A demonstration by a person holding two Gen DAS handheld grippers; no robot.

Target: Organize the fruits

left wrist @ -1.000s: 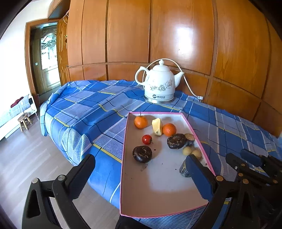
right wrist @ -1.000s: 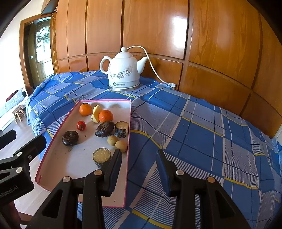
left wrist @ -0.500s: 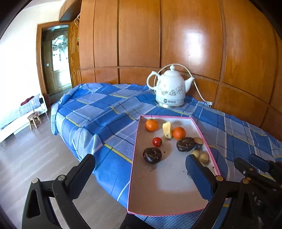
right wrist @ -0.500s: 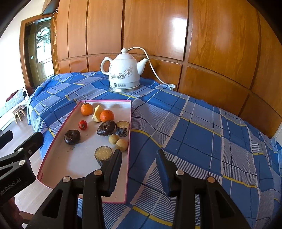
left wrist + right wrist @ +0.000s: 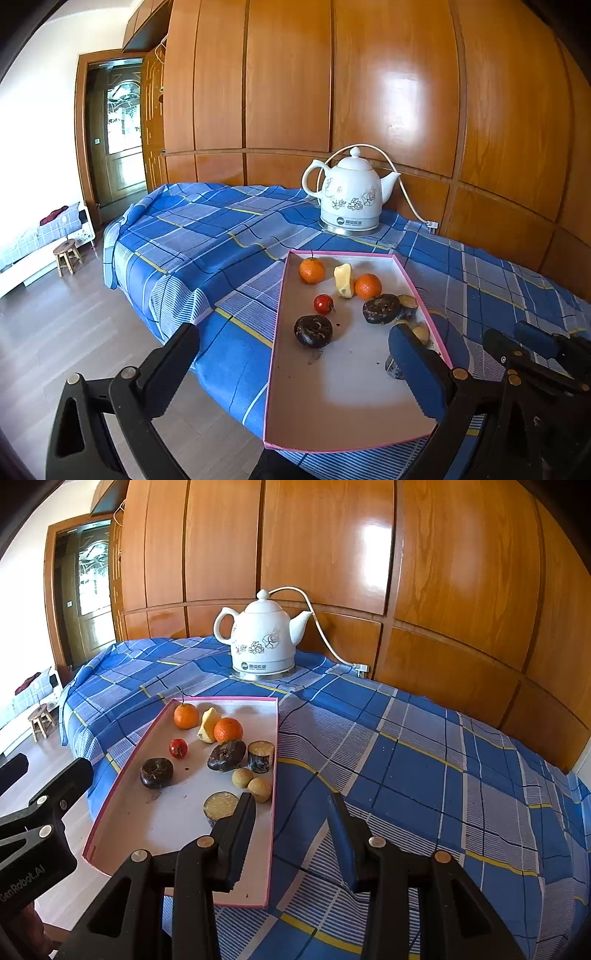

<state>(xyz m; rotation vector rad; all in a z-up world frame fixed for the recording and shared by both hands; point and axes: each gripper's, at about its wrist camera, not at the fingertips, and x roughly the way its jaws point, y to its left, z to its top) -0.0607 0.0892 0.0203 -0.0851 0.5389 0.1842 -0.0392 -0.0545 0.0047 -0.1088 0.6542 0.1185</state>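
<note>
Swinging slightly, the left gripper [image 5: 291, 365] is framing the shallow pink-rimmed white tray [image 5: 275, 738] on the blue plaid bed [image 5: 406, 760], spread wide and empty. Scattered fruits — oranges [image 5: 228, 729], a red tomato [image 5: 178, 748], dark rounds, possibly passionfruit — are lying in it. The right gripper [image 5: 291, 812] is hovering partly parted, holding nothing.

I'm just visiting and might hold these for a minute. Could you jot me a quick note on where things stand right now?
Left tool: open, holding nothing, over the tray's near end.
Right tool: open, holding nothing, over the tray's right edge.
Pink-rimmed tray on the blue plaid cloth holds all the fruit: two oranges, a small red fruit, a yellow wedge, dark fruits, two small tan ones.
Done: nothing visibly sorted.
Left: pick and arrange every fruit.
</note>
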